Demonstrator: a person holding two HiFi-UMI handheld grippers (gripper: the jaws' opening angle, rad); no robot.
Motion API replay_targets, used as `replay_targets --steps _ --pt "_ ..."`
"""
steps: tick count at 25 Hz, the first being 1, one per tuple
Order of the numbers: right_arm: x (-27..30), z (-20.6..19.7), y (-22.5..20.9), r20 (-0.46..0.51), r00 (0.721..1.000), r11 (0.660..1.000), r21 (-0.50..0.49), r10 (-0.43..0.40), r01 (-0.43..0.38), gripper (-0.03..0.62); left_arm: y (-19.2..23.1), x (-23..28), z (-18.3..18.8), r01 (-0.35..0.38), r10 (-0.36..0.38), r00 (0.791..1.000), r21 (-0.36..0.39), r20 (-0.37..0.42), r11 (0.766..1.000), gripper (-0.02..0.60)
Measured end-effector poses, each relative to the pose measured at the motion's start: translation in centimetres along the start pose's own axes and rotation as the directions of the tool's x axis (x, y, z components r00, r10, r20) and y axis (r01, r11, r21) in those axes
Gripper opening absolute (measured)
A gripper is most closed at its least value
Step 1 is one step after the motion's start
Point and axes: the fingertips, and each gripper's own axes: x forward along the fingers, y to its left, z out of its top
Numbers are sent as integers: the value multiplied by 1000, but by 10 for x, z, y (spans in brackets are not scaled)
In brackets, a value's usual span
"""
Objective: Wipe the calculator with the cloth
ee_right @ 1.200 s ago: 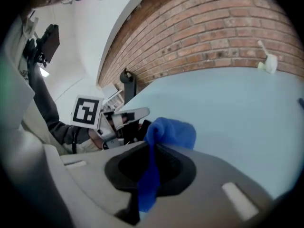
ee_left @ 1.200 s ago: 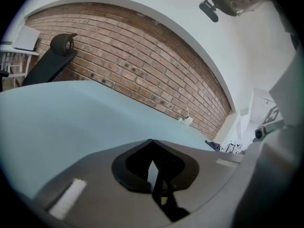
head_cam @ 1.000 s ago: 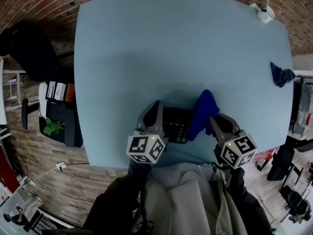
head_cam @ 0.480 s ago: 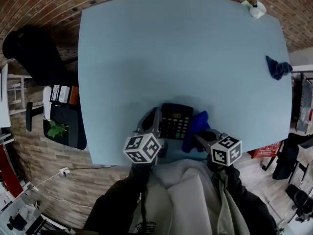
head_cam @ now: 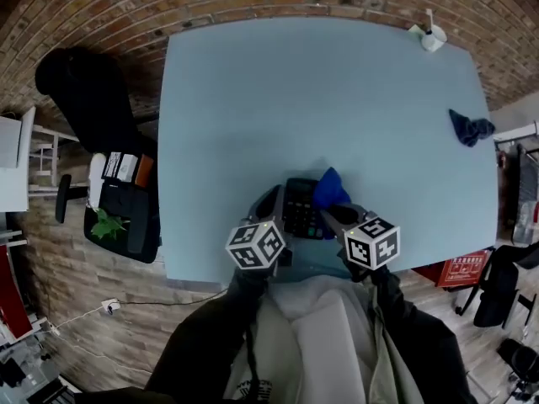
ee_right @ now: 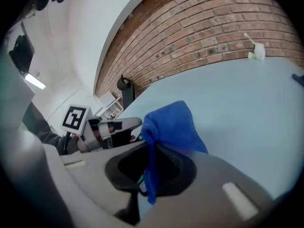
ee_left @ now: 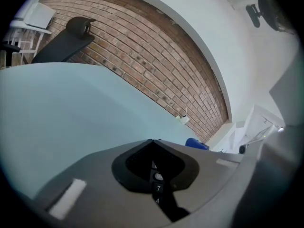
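Note:
A black calculator (head_cam: 301,218) lies near the front edge of the light blue table (head_cam: 320,99). My left gripper (head_cam: 273,200) is shut, and its tips rest over the calculator's left side. In the left gripper view, the number keys (ee_left: 157,188) show through the gap under those shut jaws. My right gripper (head_cam: 330,212) is shut on a bright blue cloth (head_cam: 330,189). The cloth bunches over the calculator's upper right part. In the right gripper view the cloth (ee_right: 172,126) sticks up from the jaws, with the left gripper (ee_right: 115,127) just beyond it.
A second, darker blue cloth (head_cam: 469,128) lies near the table's right edge. A small white holder (head_cam: 428,36) stands at the far right corner. A black chair (head_cam: 84,91) and a black bag (head_cam: 126,217) sit off the table's left side. A brick wall runs behind.
My right gripper has carried the blue cloth leftward, from right of the calculator onto its upper right part. The left gripper has stayed at the calculator's left side.

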Motion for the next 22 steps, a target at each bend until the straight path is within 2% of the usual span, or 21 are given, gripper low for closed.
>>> replay_targets --steps 4,6,10,12,14,16,19,22 --pt "-10 -35 28 -113 993 995 -92 22 -33 32 0 -1 3 11 -12 1000 14 4 1000 5" --pt "-16 -36 32 -142 990 991 -130 22 -40 32 0 -1 3 16 -16 1000 13 3 1000 5" --pt "-14 8 25 -19 999 993 -114 -36 33 32 -1 -2 4 36 -36 999 -1 4 999 5" --pt "6 8 34 -72 997 992 -130 -18 8 32 -1 -3 4 39 -39 999 -1 2 999 5" --pt "25 -9 49 -167 986 983 -182 8 -39 32 -4 -2 1 39 -39 999 14 -9 999 5" --pt "29 -21 52 -178 984 978 -202 13 -49 32 -8 0 -1 40 -39 999 36 -23 999 5" --pt "8 -21 25 -118 992 990 -138 -34 18 32 -12 3 -2 43 -41 999 47 -33 998 5" --pt "-15 -17 -15 -70 987 981 -142 -146 135 32 -12 4 -4 46 -43 998 50 -45 998 5"
